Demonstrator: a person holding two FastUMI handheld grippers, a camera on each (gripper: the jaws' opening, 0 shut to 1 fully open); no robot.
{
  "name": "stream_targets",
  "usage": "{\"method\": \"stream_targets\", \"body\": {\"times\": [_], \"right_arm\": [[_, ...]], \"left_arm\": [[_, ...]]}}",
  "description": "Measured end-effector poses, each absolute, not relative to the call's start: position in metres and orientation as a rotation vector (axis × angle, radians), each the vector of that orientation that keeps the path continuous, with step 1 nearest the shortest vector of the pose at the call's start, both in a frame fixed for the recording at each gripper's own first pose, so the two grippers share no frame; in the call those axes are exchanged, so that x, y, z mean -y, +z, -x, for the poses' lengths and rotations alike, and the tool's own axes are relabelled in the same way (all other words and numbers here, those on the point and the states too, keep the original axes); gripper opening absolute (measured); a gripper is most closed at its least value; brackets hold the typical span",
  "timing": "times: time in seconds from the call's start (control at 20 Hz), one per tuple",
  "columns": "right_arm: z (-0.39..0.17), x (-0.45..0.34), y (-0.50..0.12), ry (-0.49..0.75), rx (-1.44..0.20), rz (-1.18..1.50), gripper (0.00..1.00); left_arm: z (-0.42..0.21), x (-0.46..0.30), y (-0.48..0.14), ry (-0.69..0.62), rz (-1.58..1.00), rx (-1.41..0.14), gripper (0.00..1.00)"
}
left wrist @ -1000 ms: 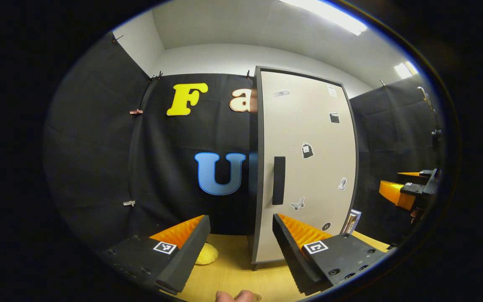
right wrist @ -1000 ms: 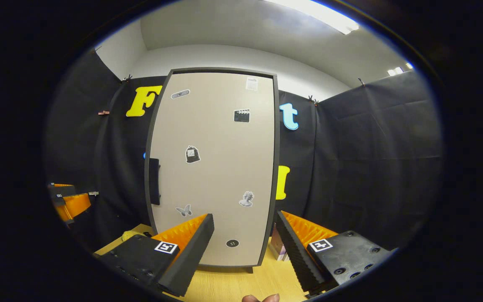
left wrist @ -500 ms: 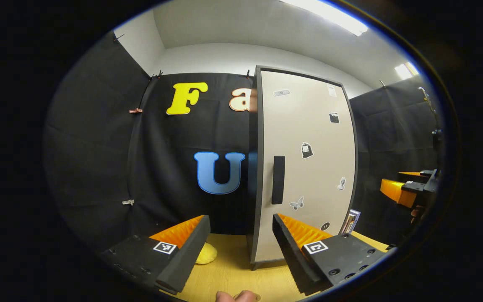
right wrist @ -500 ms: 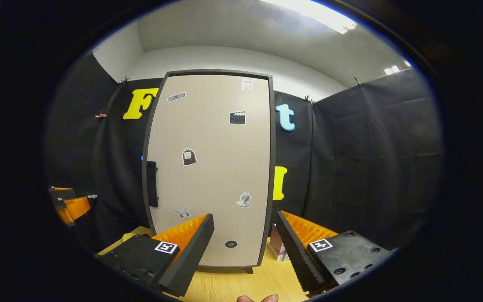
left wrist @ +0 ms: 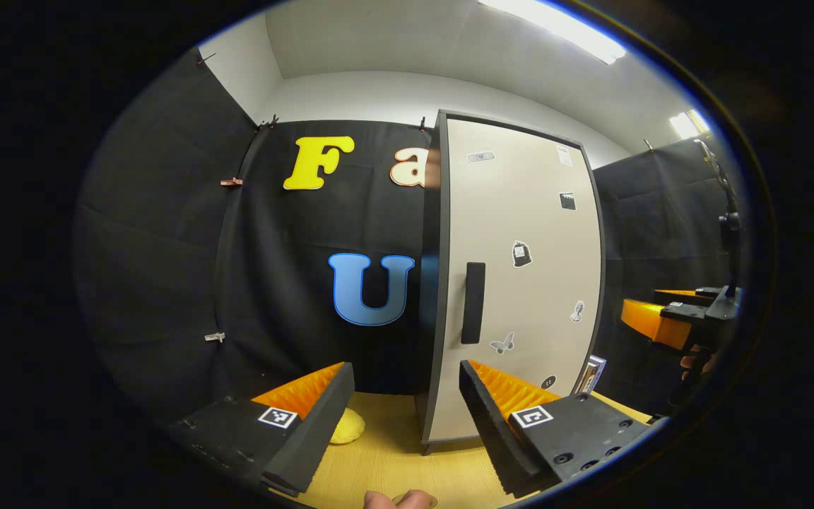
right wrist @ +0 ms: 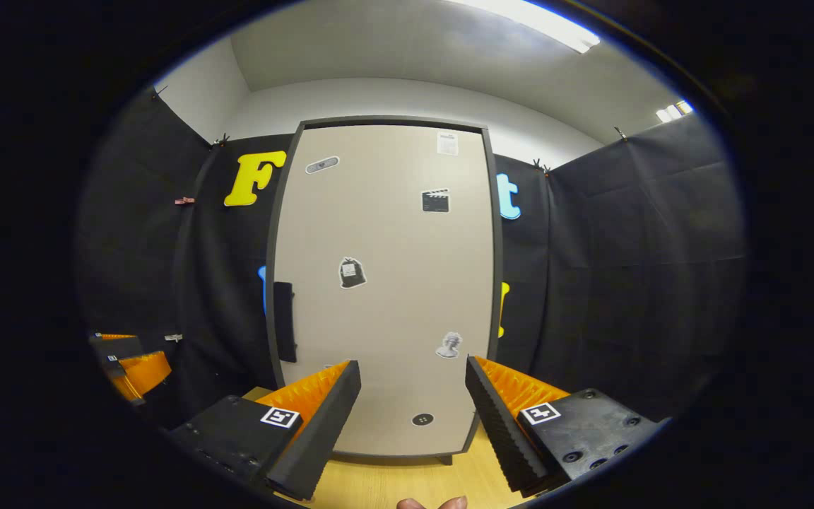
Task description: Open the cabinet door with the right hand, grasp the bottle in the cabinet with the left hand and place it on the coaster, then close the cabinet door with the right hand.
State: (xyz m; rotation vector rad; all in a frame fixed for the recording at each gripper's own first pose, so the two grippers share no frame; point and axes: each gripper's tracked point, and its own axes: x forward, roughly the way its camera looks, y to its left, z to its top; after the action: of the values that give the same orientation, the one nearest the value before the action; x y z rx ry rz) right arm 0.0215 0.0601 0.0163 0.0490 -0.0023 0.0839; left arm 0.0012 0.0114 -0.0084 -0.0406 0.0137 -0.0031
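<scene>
A tall beige cabinet [right wrist: 386,283] with a dark frame stands on the wooden table, its door closed; several stickers dot the door. A dark vertical handle [right wrist: 284,322] sits at the door's left edge, also seen as the handle [left wrist: 473,302] in the left gripper view. My right gripper [right wrist: 413,410] is open, facing the door's lower part at a short distance. My left gripper [left wrist: 407,417] is open, pointing at the cabinet's [left wrist: 520,283] left edge. The right gripper [left wrist: 668,322] shows far right in the left gripper view; the left gripper [right wrist: 128,364] shows low left in the right gripper view. The closed door hides the cabinet's inside.
A yellow round object [left wrist: 347,428] lies on the wooden table [left wrist: 393,459] left of the cabinet. A small box [left wrist: 593,373] leans by the cabinet's right side. Black cloth walls close the booth on all sides.
The right gripper has shifted left and slightly nearer the door, so the cabinet sits further right in its view. The left gripper barely moved.
</scene>
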Motion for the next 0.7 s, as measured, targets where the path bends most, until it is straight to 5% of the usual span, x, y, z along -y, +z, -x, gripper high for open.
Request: {"method": "stream_targets", "body": {"times": [0.7], "right_arm": [[-0.111, -0.209, 0.021, 0.264, 0.012, -0.082, 0.98]], "left_arm": [[-0.001, -0.06, -0.028, 0.072, 0.073, -0.049, 0.95]]}}
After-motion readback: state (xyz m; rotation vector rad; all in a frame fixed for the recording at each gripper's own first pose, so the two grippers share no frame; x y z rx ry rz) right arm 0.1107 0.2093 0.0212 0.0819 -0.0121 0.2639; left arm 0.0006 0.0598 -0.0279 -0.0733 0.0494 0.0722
